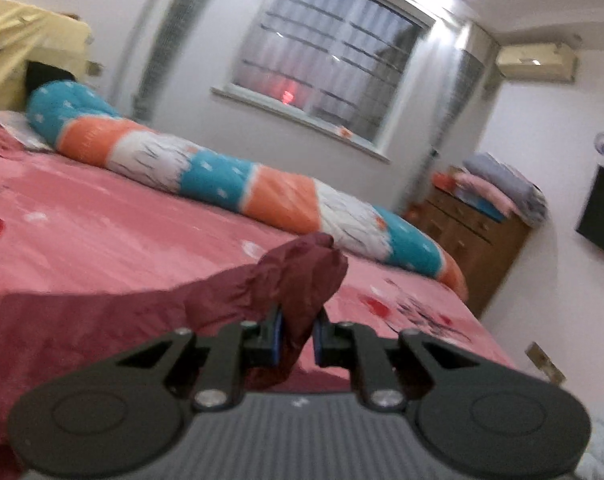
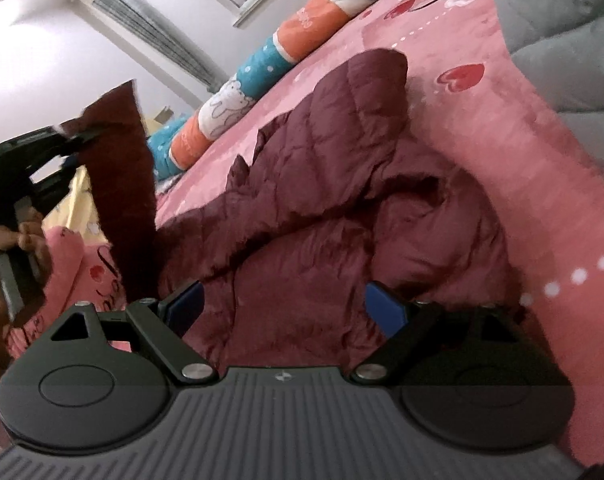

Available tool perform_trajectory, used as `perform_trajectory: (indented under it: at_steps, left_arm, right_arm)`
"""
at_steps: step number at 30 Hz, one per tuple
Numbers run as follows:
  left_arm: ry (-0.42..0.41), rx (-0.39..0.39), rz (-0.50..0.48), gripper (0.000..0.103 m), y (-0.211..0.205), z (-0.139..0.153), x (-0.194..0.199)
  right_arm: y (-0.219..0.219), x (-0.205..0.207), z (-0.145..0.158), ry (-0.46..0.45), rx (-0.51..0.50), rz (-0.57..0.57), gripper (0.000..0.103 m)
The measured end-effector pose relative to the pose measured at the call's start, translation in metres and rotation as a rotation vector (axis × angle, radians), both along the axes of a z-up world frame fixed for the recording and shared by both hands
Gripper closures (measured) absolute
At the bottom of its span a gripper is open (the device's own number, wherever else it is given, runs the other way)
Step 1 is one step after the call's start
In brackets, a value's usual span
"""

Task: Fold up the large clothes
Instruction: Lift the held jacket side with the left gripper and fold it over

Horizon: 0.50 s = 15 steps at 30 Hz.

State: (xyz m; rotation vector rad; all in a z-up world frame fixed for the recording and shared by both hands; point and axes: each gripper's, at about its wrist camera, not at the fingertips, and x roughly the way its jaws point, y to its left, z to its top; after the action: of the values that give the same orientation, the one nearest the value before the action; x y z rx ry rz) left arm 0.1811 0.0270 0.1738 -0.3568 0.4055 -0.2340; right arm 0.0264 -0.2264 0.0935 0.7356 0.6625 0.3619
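Pink bedsheet (image 1: 121, 220) under maroon jacket (image 2: 322, 200) | my left gripper (image 1: 295, 334) pinches its fabric | my right gripper (image 2: 281, 308) gapes wide above it, holding nothing

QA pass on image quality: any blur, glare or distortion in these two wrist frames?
Left wrist: background motion-blurred, blown-out glare above the barred window; fisheye bends the walls; left gripper sharp, shut on the maroon quilted jacket. Right wrist: strongly tilted, glare top left, open right gripper crisp, jacket softly blurred.
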Motion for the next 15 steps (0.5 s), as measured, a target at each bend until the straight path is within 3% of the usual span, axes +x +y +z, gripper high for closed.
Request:
perform_trajectory:
  at_steps: [8,15]
  left_arm:
    - [0.082,-0.011,-0.166,0.091,-0.073,-0.045,0.007]
    - [0.157,0.040,-0.232,0.091,-0.102,-0.095,0.010]
  right_arm:
    - [-0.048,-0.006,0.002,-0.009,0.072,-0.158,0.000]
    - [-0.059,-0.010,0.009,-0.047,0.027,-0.205,0.000]
